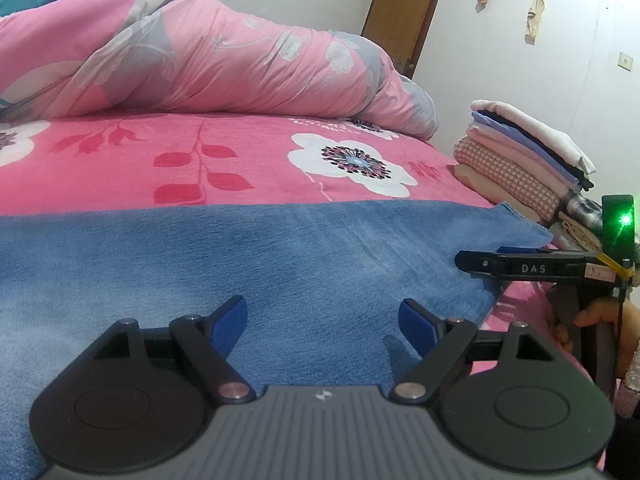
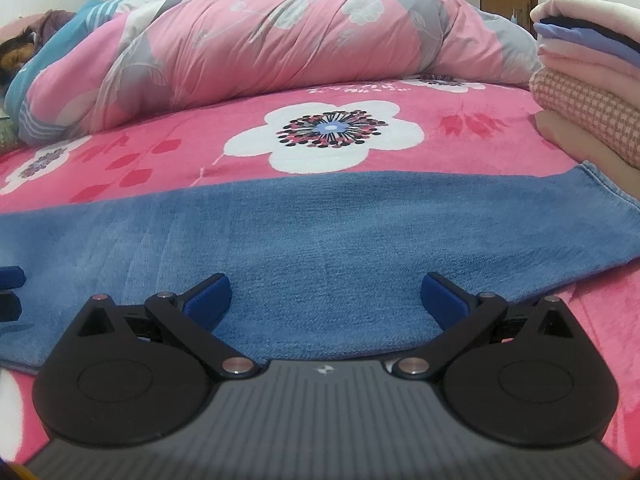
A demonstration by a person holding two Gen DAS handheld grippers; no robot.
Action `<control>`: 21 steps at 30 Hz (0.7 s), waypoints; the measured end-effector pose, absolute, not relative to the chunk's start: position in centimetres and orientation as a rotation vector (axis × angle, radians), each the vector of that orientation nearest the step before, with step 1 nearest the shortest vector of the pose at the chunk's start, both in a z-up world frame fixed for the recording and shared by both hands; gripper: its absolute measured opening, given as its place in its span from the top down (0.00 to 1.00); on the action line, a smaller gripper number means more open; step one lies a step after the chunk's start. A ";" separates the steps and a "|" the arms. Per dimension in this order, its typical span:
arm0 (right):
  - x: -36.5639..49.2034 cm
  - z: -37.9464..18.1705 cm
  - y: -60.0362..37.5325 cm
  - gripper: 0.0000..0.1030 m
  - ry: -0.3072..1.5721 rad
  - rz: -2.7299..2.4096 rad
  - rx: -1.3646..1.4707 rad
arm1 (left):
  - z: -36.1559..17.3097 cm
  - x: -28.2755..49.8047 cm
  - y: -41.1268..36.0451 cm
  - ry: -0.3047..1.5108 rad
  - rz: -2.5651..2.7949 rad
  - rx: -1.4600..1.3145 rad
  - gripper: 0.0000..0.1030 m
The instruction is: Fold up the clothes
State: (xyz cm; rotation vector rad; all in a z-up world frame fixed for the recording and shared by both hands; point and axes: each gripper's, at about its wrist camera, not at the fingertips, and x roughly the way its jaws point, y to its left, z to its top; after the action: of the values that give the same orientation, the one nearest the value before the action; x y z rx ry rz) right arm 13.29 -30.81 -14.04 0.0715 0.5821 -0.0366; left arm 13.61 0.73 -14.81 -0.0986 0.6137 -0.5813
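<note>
Both my grippers, left (image 1: 323,322) and right (image 2: 326,300), gape wide above denim garment (image 1: 280,256); its long axis runs crosswise, near hem under both.

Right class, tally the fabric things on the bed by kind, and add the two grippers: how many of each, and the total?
Blue cloth spread flat: 1
Stack of folded clothes: 1
Rolled floral duvet: 1
Pink floral bedspread: 1
Grippers, both open: 2, the left gripper and the right gripper
Total: 6
</note>
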 end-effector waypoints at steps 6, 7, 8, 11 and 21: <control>13.2 -14.1 -30.7 0.01 0.581 -0.039 0.069 | -14.7 13.3 -0.3 0.618 -0.553 -0.032 0.18; 13.2 -14.1 -30.7 0.01 0.581 -0.039 0.069 | -14.6 13.2 -0.6 0.619 -0.545 -0.009 0.18; 13.2 -14.1 -30.7 0.01 0.580 -0.039 0.069 | -14.6 13.1 -1.0 0.621 -0.533 0.018 0.18; 13.2 -14.0 -30.6 0.01 0.579 -0.041 0.064 | -14.5 12.8 -2.1 0.623 -0.502 0.092 0.17; 12.0 -12.5 -30.6 0.01 0.526 -0.041 0.062 | -12.5 13.1 -2.7 0.693 -0.369 0.080 0.16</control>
State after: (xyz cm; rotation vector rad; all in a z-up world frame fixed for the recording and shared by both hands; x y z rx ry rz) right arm 12.01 -30.58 -12.55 0.0616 0.5260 -0.0409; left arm 13.09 -2.72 -12.52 0.0798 0.6930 -0.3686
